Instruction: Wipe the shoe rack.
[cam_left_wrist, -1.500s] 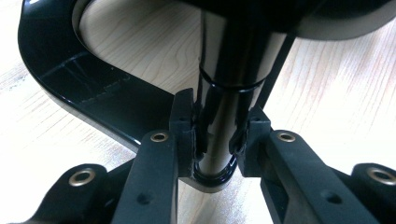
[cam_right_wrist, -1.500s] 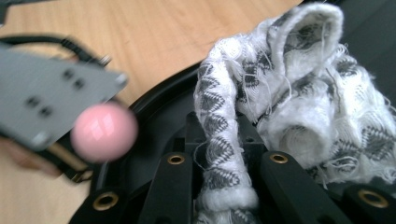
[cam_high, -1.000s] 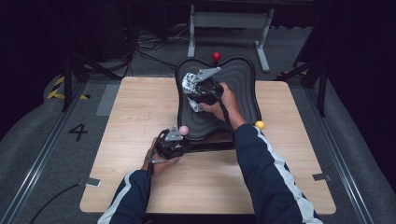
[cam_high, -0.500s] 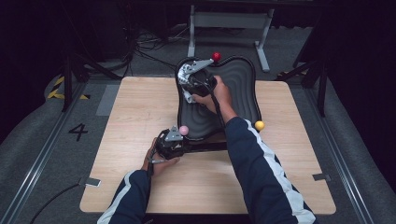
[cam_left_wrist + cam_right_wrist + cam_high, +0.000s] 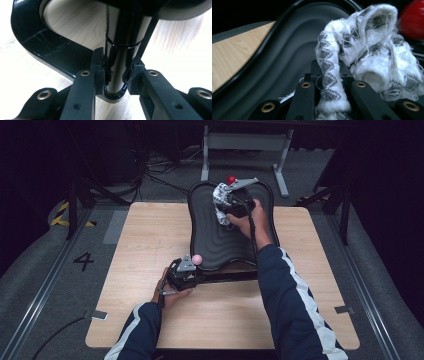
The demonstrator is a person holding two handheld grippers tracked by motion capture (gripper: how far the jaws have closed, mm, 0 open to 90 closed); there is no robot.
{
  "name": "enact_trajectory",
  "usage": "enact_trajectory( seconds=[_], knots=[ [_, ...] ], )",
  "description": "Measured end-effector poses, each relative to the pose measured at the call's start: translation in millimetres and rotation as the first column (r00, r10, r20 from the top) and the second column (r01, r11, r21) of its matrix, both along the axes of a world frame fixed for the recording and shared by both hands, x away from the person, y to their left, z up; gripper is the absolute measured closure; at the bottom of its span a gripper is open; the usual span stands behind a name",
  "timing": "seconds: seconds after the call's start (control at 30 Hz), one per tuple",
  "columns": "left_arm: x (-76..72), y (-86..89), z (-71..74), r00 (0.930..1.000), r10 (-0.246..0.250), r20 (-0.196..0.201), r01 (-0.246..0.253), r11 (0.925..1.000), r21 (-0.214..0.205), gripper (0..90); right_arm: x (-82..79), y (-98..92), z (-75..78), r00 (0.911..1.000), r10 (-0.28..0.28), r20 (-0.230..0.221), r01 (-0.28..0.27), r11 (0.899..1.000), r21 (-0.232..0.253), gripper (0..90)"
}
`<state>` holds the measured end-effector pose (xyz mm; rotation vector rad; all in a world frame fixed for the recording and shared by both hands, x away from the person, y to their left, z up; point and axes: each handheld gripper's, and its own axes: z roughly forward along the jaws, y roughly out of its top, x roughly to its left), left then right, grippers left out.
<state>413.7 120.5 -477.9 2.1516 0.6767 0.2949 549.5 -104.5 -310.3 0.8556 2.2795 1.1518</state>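
I see the table carrying a black wavy seat on a stand, its long axis running from my side toward the far edge. The seat's back rim overhangs the far side of the table; its near end sits above the base arm.

My left gripper is at the near end, jaws closed tight on the glossy post under the seat, pads pressing it from both sides. I judge that hand is there to steady the stand.

My right gripper is out at the far end of the seat, clamped on a bunched white cloth with a grey pattern; a strip of it runs down between the jaws. The cloth rests against the seat surface near the back rim, just beside the red ball.

So the unwiped run of seat lies from the cloth back toward me, along the long axis. I'd expect the next stroke to pull nearward, and the right hand is the one placed for it.
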Motion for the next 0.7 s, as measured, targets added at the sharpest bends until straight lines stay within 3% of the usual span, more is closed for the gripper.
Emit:
enact_trajectory(
  seconds=[0.33,0.47,0.6,0.7],
  knots=[
    [-0.2,-0.1,0.0,1.0000,0.000,0.000,0.000,1.0000,0.000,73.4,1.2,-43.9,1.6,0.9980,-0.064,-0.002,0.064,0.998,-0.003,80.1],
    [-0.2,-0.1,0.0,1.0000,-0.001,0.001,0.001,1.0000,0.000,73.4,3.1,-65.1,2.6,0.9901,-0.140,0.013,0.140,0.990,-0.015,80.1],
    [-0.4,-0.6,-0.5,1.0000,0.001,0.004,-0.001,1.0000,-0.005,73.5,5.2,-81.5,3.7,0.9840,-0.178,0.011,0.178,0.984,-0.019,80.1],
    [-0.6,-0.8,-0.6,1.0000,0.002,0.006,-0.002,1.0000,-0.006,73.4,5.0,-94.4,0.8,0.9826,-0.185,0.005,0.185,0.983,0.006,80.1]
  ],
)
